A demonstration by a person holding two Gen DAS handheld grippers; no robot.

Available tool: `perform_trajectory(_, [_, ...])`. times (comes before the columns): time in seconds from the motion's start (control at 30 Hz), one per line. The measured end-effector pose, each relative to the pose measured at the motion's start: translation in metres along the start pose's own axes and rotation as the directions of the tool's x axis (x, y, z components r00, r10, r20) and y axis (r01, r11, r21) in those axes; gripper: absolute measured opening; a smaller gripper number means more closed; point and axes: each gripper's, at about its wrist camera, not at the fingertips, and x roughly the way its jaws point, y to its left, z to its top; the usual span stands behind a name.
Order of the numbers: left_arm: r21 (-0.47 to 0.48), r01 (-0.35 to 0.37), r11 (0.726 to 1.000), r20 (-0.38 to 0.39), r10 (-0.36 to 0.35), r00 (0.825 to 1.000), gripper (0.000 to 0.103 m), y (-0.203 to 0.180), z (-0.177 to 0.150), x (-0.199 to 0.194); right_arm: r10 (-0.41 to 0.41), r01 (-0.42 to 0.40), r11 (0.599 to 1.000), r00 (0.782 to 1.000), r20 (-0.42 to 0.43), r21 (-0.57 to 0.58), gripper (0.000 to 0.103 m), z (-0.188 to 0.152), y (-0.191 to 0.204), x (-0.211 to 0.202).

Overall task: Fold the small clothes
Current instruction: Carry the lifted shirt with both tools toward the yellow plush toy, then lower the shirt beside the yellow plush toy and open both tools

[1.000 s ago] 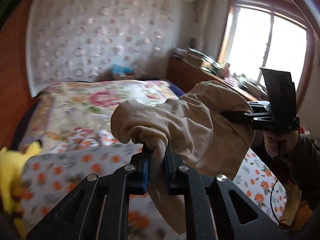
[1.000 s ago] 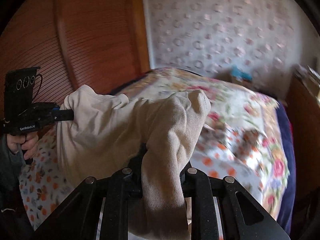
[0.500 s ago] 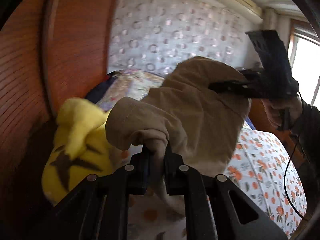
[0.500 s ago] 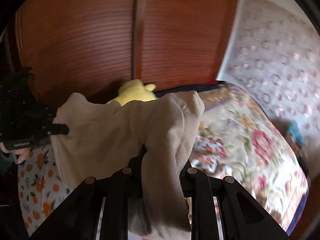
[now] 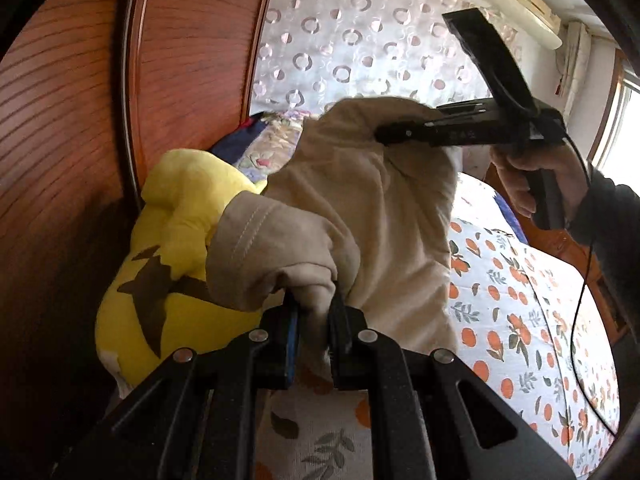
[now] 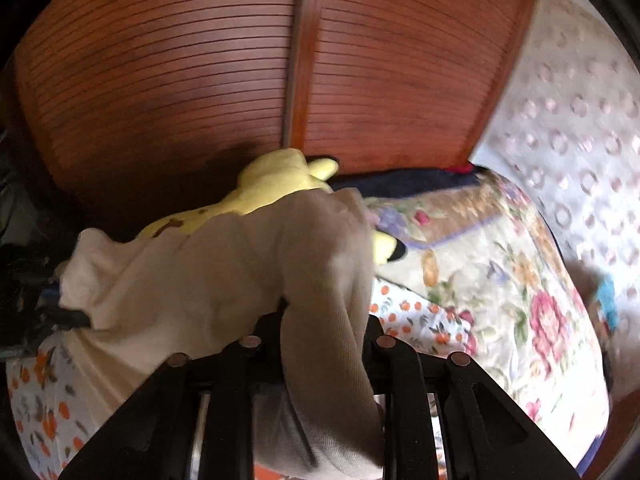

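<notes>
A small beige garment (image 5: 368, 216) hangs in the air between both grippers, above the bed. My left gripper (image 5: 314, 312) is shut on one bunched corner of it. My right gripper (image 5: 384, 134) shows in the left wrist view, shut on the far upper corner. In the right wrist view the garment (image 6: 224, 280) drapes over the right gripper (image 6: 324, 320) and hides its fingertips. The left gripper shows there as a dark shape at the left edge (image 6: 60, 314), holding the other corner.
A yellow plush toy (image 5: 176, 248) lies by the wooden wardrobe (image 5: 80, 120). The bed has an orange-print sheet (image 5: 520, 320) and a floral quilt (image 6: 500, 280). A patterned curtain (image 5: 360, 40) hangs behind.
Both grippers have swung left with the garment held between them, from facing the window and bed to facing the wardrobe and plush toy. The grips are unchanged.
</notes>
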Motion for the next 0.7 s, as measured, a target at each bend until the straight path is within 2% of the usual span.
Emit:
perform_trajectory(0.03, [0.007,-0.003,1.0,-0.005,0.003,1.0,0.013,-0.002,0.001,0.0,-0.039,0.038,0.998,0.999,0.008,0.04,0.031,0.0,-0.003,0.002])
perform_trajectory(0.1, [0.018,-0.019,1.0,-0.006,0.019,1.0,0.013,-0.003,0.001,0.001,-0.104,0.1,0.99,0.994,0.035,0.097,0.032,0.0,-0.006,0.001])
perform_trajectory(0.2, [0.016,-0.031,0.999,-0.008,0.031,0.999,0.014,-0.003,0.002,0.0,-0.131,0.117,0.98,0.988,0.078,0.162,0.032,-0.006,-0.008,-0.004])
perform_trajectory(0.33, [-0.006,-0.05,0.999,0.0,0.05,0.999,0.023,0.004,0.003,-0.005,-0.116,0.095,0.97,0.99,0.08,0.223,0.032,-0.024,-0.006,-0.008])
perform_trajectory(0.43, [-0.036,-0.053,0.998,0.018,0.054,0.998,0.035,0.01,0.003,-0.014,-0.106,0.087,0.962,0.993,0.061,0.258,0.032,-0.038,-0.005,-0.005])
perform_trajectory(0.5, [-0.038,-0.047,0.998,0.025,0.048,0.999,0.047,0.01,0.002,-0.02,-0.096,0.077,0.952,0.994,0.05,0.298,0.042,-0.046,-0.014,-0.005])
perform_trajectory(0.53, [-0.027,-0.048,0.998,0.029,0.049,0.998,0.047,0.008,0.002,-0.021,-0.089,0.07,0.94,0.995,0.042,0.334,0.055,-0.054,-0.021,-0.005])
perform_trajectory(0.6, [-0.001,-0.051,0.999,0.034,0.051,0.998,0.054,0.001,0.002,-0.024,-0.07,0.052,0.91,0.997,0.029,0.412,0.057,-0.064,-0.041,-0.007])
perform_trajectory(0.7, [0.043,-0.05,0.998,0.036,0.048,0.998,0.055,-0.012,0.0,-0.022,-0.014,-0.013,0.865,0.999,0.051,0.501,0.057,-0.074,-0.054,0.0])
